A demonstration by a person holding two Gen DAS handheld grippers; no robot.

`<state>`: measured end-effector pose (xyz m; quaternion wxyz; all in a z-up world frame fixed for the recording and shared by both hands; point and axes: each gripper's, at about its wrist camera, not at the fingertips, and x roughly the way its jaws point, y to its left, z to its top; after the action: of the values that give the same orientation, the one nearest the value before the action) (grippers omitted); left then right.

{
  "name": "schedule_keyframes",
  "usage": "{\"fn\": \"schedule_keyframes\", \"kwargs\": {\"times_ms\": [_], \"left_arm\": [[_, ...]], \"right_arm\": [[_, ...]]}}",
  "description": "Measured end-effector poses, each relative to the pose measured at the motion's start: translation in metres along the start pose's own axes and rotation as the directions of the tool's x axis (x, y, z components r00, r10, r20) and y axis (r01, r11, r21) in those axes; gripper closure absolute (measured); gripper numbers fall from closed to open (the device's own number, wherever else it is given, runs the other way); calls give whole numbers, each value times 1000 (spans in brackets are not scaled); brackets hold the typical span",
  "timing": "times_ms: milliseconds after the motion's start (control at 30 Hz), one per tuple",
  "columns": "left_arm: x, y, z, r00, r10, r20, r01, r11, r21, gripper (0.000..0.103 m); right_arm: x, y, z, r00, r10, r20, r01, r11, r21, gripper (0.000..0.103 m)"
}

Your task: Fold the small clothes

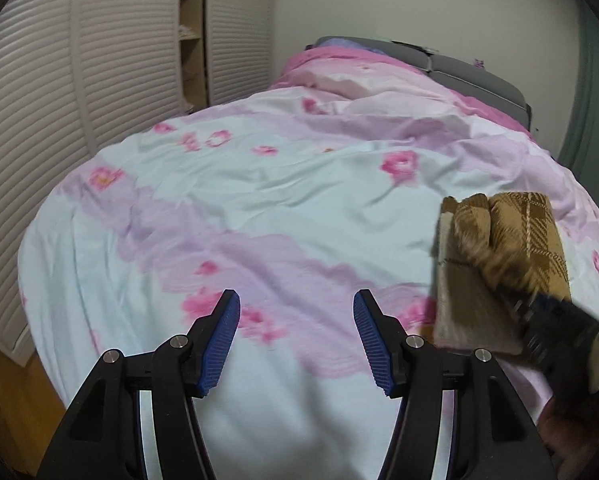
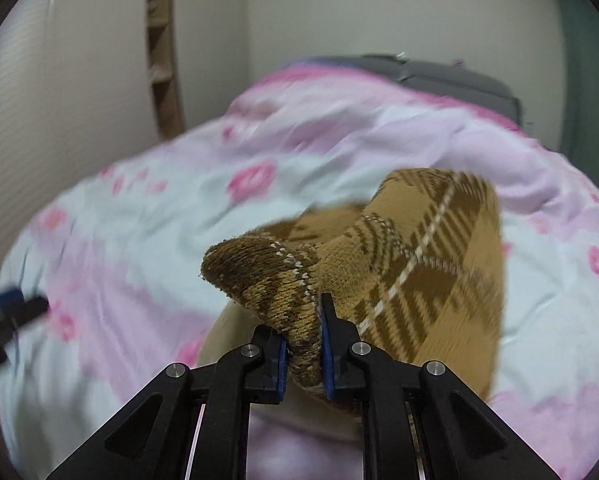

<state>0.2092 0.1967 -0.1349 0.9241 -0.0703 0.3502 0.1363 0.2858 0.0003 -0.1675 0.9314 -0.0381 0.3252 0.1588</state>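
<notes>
A small brown plaid knit garment (image 2: 431, 256) hangs over the bed, with my right gripper (image 2: 303, 336) shut on a bunched fold of its edge. In the left wrist view the same garment (image 1: 511, 240) shows at the right with a cream underside, and the blurred right gripper (image 1: 547, 320) grips it from below. My left gripper (image 1: 297, 300) stands open over the duvet with nothing between its blue pads (image 1: 223, 340). It appears as a blur at the left edge of the right wrist view, apart from the garment.
A pink and pale blue floral duvet (image 1: 259, 208) covers the bed. White louvered wardrobe doors (image 1: 99, 80) stand close on the left. A grey headboard (image 1: 479, 72) is at the far end, with a green curtain (image 1: 591, 100) on the right.
</notes>
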Motion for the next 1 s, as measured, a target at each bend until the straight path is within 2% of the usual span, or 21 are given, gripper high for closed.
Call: {"fn": "schedule_keyframes", "kwargs": {"times_ms": [167,333,500,533,567,733,767,900,933,1000], "left_arm": [[8,13,-4,1000,-4,-18,3,1000,-31,45],[7,-5,-2,998,-65,-17,64,998,-19,45],[-5,-39,11,990,-139,15,138,990,27,45],[-9,-47,14,987,-158,21,157,987,38,45],[-13,-57,17,983,-183,28,182,982,53,45],[-25,-98,26,960,-278,41,272,955,122,43],[-25,-104,26,954,-296,35,290,949,126,42],[-1,-140,28,915,-401,-45,403,906,131,42],[10,-148,29,908,-411,-74,418,899,130,43],[23,-158,28,902,-417,-107,429,894,129,43]], "right_arm": [[25,17,-17,997,18,-73,-25,995,-96,88],[10,10,-17,998,22,-54,-30,990,-141,82],[-21,-8,-5,996,84,-21,-86,990,-114,62],[-30,-13,-3,994,106,-16,-108,989,-99,53],[-36,-17,-1,993,121,-10,-122,989,-87,47],[-81,-50,2,982,184,34,-183,982,-43,43],[-87,-61,6,985,165,42,-164,986,-40,43],[-86,-104,29,993,108,45,-108,994,-7,40],[-77,-116,41,994,100,33,-100,995,-6,35],[-59,-138,62,996,93,8,-92,995,-23,32]]}}
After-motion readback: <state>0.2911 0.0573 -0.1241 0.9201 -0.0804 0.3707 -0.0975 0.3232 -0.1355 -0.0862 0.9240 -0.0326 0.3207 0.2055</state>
